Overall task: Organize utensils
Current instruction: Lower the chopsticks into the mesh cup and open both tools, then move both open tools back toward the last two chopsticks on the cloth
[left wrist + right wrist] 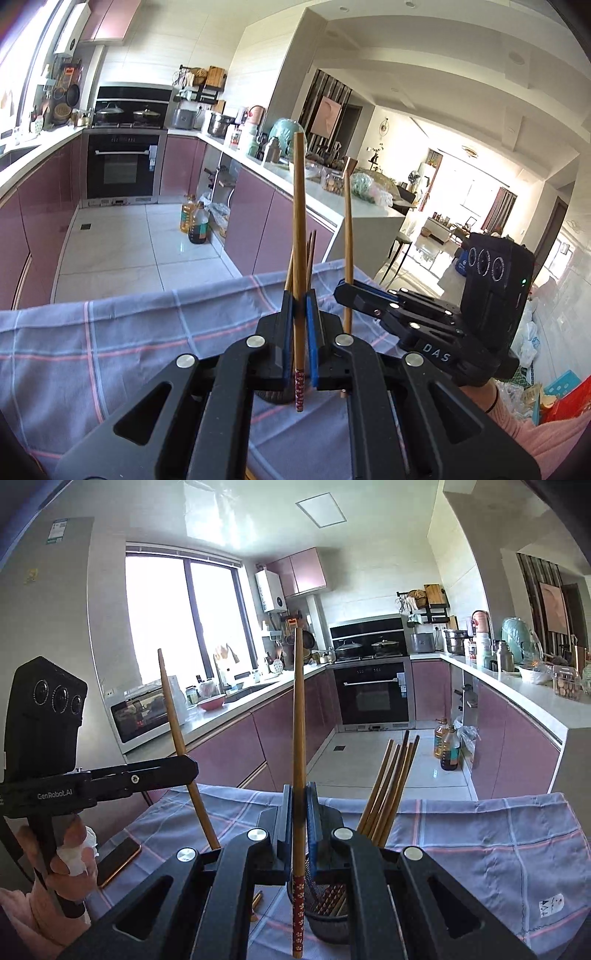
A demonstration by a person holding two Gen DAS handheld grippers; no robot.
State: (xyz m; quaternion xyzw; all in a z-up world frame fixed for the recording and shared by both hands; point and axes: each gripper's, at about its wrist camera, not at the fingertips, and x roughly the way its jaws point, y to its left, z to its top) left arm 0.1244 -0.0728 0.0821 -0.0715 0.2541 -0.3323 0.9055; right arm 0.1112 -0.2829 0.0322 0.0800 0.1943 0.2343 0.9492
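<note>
Wooden chopsticks are what we hold, one in each hand-held gripper, above a table covered with a blue-grey checked cloth (480, 823). Our left hand-held gripper (300, 306) is pressed together on a chopstick (299, 221) that stands nearly upright between the blue pads (313, 332), its red patterned end hanging below them. Our right hand-held gripper (300, 801) pinches a second chopstick (298, 720) the same way, upright, with its red flowered end pointing down toward the cloth. From the left wrist view we see the right hand-held gripper to one side, its chopstick rising beside ours without touching it. A dark mesh holder (328, 919) sits on the cloth just beyond the right gripper, and a bundle of chopsticks (391, 782) leans out of it, tips fanned upward toward the far edge of the table. A phone (118, 860) lies flat near the table's left edge, close to our left hand (70, 853).
</note>
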